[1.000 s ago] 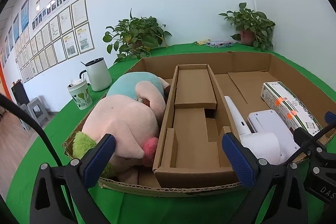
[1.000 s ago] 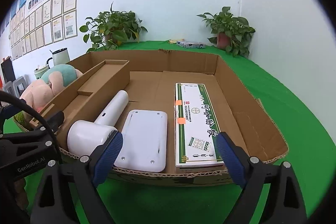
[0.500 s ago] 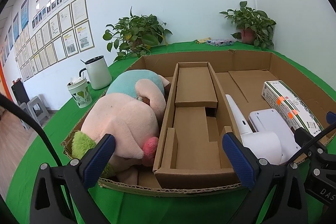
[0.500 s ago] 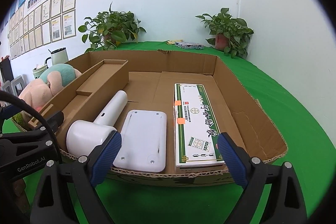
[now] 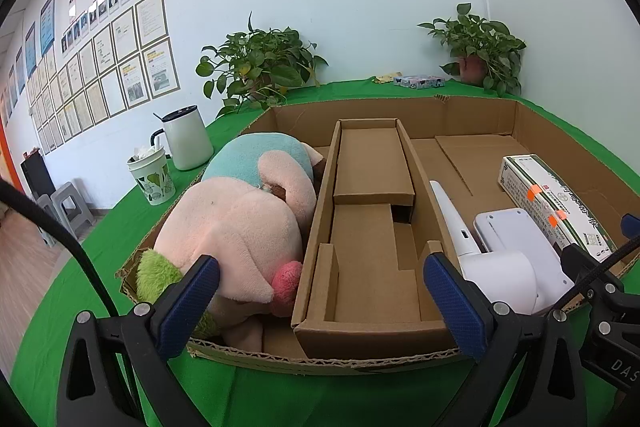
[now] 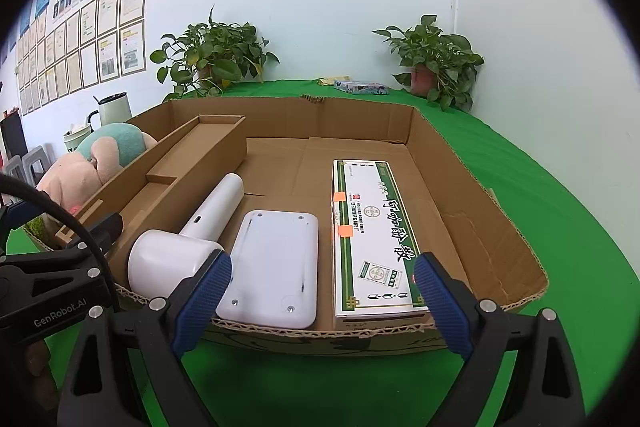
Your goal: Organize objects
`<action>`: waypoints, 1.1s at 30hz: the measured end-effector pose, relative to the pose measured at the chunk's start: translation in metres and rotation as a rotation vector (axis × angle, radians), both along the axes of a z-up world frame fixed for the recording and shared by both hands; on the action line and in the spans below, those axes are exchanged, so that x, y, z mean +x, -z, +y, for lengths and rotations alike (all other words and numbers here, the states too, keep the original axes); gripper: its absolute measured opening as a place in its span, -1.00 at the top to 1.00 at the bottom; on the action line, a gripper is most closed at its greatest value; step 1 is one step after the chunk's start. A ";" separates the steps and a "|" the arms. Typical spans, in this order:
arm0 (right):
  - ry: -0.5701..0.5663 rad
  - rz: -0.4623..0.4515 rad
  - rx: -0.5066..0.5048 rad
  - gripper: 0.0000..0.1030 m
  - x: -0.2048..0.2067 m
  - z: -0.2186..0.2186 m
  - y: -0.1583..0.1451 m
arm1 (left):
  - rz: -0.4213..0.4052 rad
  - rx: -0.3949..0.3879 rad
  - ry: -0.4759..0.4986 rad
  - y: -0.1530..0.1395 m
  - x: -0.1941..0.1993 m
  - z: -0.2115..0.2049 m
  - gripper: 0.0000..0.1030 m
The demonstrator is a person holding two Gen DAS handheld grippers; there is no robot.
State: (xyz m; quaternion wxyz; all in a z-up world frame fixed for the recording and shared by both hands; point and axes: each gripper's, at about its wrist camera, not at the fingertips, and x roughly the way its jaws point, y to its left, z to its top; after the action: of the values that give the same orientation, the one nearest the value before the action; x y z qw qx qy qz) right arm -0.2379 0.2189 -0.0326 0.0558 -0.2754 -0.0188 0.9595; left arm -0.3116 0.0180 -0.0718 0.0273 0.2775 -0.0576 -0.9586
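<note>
Both grippers hung spread wide, nothing between the pads: left gripper (image 5: 320, 307) and right gripper (image 6: 322, 301) sat at the cardboard tray's (image 6: 476, 227) 6 o'clock edge on the green bench (image 6: 560, 195). Tray contents: plush toy (image 5: 240, 227) at 9 o'clock, cardboard insert (image 5: 372, 227) centre, white handheld device (image 6: 188, 247), white flat unit (image 6: 276, 267) and green-white box (image 6: 372, 239) toward 3 o'clock

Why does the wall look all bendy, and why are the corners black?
Left wrist view: the fisheye lens bows the row of framed papers and curves the brown cardboard tray; the corners are dark lens rim. Right wrist view: same bending, with a thicker black ring; the light is bright and even, and nothing is blurred.
</note>
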 end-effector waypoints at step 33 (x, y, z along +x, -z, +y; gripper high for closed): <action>-0.002 0.001 -0.004 -0.81 -0.003 0.001 0.001 | 0.001 0.003 0.000 0.001 -0.002 0.006 -0.99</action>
State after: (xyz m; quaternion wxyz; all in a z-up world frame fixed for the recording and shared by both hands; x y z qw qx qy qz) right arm -0.2408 0.2196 -0.0331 0.0542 -0.2748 -0.0169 0.9598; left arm -0.3139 0.0244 -0.0729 0.0270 0.2772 -0.0561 -0.9588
